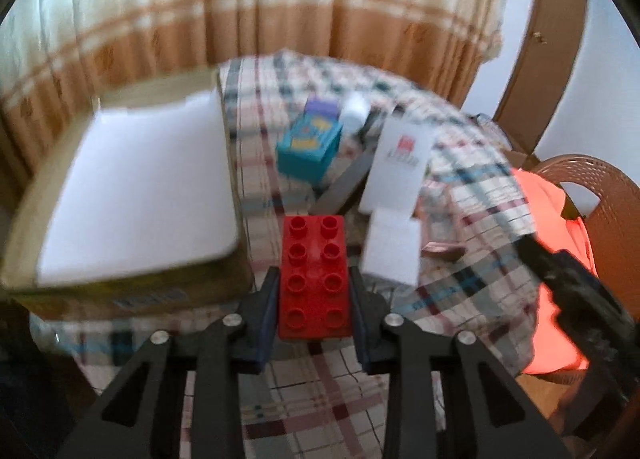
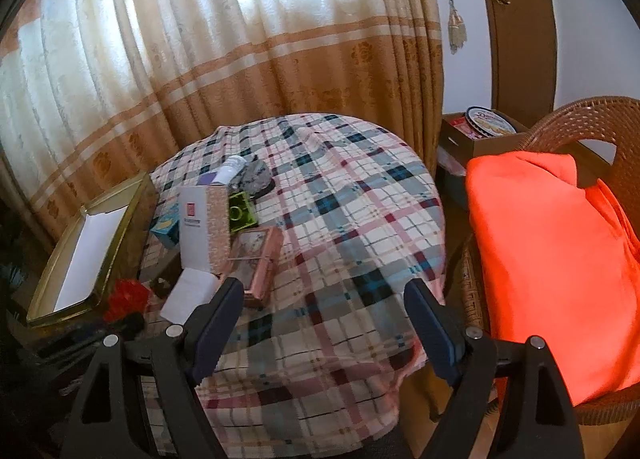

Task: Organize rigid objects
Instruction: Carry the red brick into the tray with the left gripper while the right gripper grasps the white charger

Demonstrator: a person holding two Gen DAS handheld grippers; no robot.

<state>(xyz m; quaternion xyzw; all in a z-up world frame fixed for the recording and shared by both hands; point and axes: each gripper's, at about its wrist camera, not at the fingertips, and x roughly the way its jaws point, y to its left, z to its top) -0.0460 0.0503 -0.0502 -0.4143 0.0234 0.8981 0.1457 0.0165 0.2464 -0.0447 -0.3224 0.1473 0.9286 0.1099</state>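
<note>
Eight round studs in two rows of four top the red building brick [image 1: 313, 275], a glossy oblong block that my left gripper [image 1: 314, 299] clamps by its long sides, both pads pressed flat against it. It sits lengthwise between my fingers, above the plaid tablecloth [image 1: 460, 187] and just beside the corner of the open gold tin [image 1: 128, 291], whose white lining faces up. I cannot tell whether the brick's underside touches the cloth, since its own body hides that.

My right gripper [image 2: 324, 323] stands wide with nothing between its pads, over a bare stretch of the plaid cloth.

Much of the left wrist view is smeared by blur: the teal box [image 1: 308, 147] shows yellow marks I cannot read, and the white carton [image 1: 400, 163] carries a small red logo with illegible print. A pale bottle [image 1: 354, 111] behind them is only a soft shape. From the right wrist view the brick is a red blur at the left edge [image 2: 124, 299], partly hidden by the carton's open flap. A pink case [image 2: 256, 259] and a green block [image 2: 240, 213] lie near the carton. An orange cloth [image 2: 552, 259] drapes the wicker chair [image 2: 580, 119], cut off at the frame's edge.
</note>
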